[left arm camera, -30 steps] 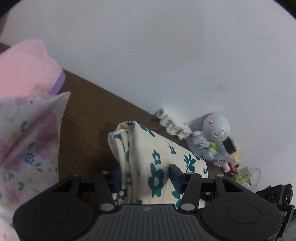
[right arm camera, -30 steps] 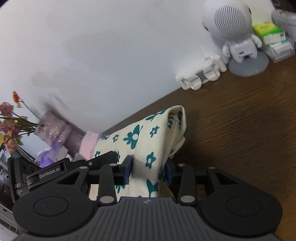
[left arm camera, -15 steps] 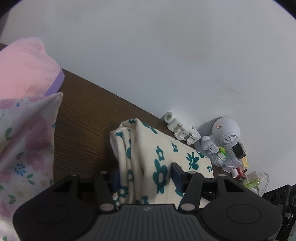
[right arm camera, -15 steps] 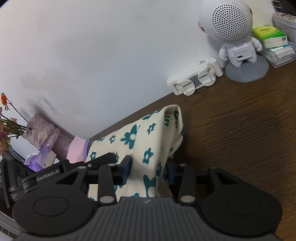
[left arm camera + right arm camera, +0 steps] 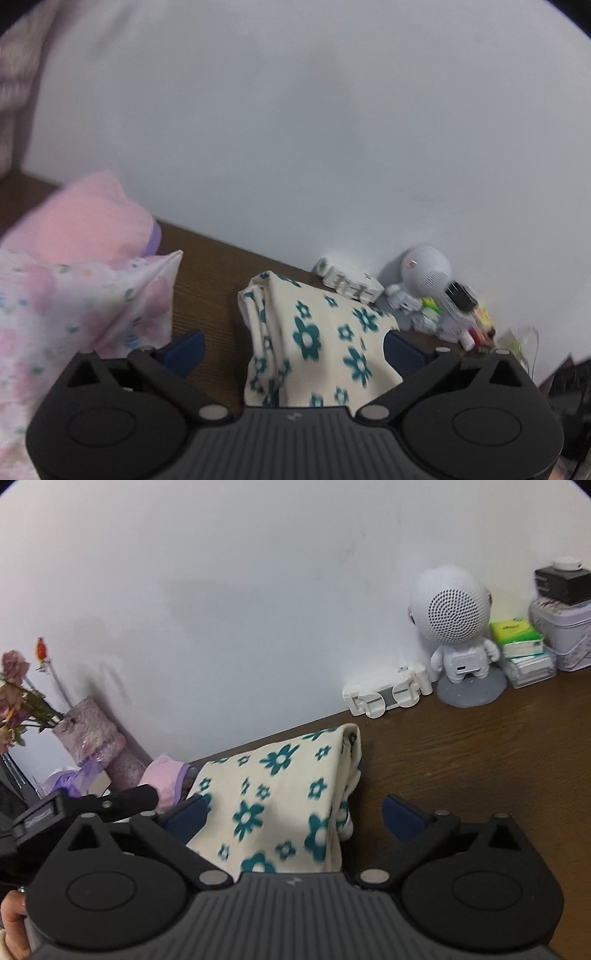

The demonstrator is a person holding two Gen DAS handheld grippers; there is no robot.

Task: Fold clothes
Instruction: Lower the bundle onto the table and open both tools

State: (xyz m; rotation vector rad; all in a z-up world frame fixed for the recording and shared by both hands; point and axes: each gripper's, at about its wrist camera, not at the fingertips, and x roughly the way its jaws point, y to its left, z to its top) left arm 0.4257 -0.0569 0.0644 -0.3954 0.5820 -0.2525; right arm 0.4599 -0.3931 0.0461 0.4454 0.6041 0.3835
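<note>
Cloth with teal flowers (image 5: 325, 332) lies in a folded bundle on the brown worktop (image 5: 461, 760), short of the white wall and to the side of the round-headed speaker figure (image 5: 454, 627). Taking that speaker as the mark: in the right wrist view the bundle sits to its left and nearer the camera, its stacked fold edges facing the speaker; in the left wrist view the speaker stands beyond the bundle's right corner.

Both pairs of tongs stand apart and grip nothing. The left tongs (image 5: 293, 349) straddle the bundle's near end with a clear gap on the left finger's side, and the right tongs (image 5: 293, 818) straddle it too, the right finger well clear over bare wood. The bundle's long axis seems to run away from both tongs toward the wall, so each pair is about equally near its near edge.

A pink floral garment (image 5: 74, 314) and a plain pink one (image 5: 88, 218) lie left of the bundle, farther from the speaker. The scene fits either a fold just set down or a bundle about to be gripped.
</note>
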